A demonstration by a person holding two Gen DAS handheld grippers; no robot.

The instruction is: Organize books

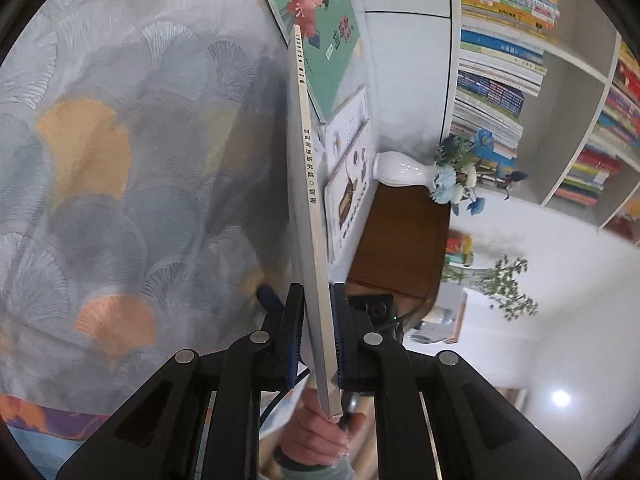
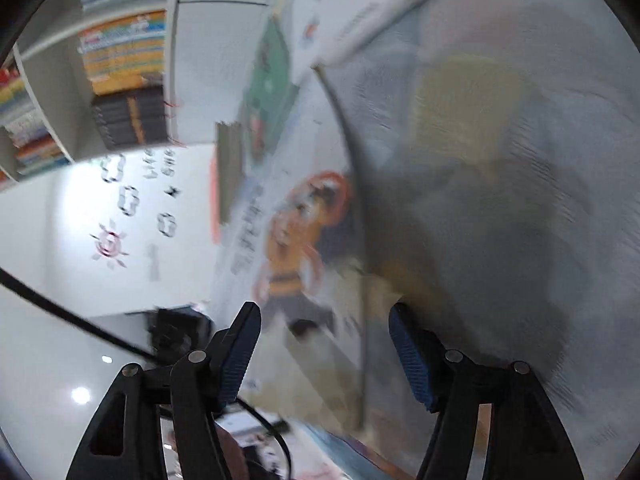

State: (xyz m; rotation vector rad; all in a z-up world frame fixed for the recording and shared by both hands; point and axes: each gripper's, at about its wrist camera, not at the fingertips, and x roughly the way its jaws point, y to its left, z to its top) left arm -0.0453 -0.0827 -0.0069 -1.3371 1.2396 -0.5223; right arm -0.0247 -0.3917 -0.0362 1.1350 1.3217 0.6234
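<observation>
So the left gripper (image 1: pixel 316 344) is pinching a thin book (image 1: pixel 308 184) by its spine edge, holding it on edge over the patterned cloth (image 1: pixel 120 140), with the green book (image 1: pixel 320 36) and a couple of white ones (image 1: pixel 348 184) lying flat just past it. The right gripper (image 2: pixel 324 356) has its jaws spread with nothing pinched, hovering in front of a cartoon-cover book (image 2: pixel 296 248), though that view is really blurry. I'd keep the left grip firm and low so the thin book doesn't flop, and square the right claw to the cartoon book's edge before closing, staying clear of the vase (image 1: pixel 400 170).
</observation>
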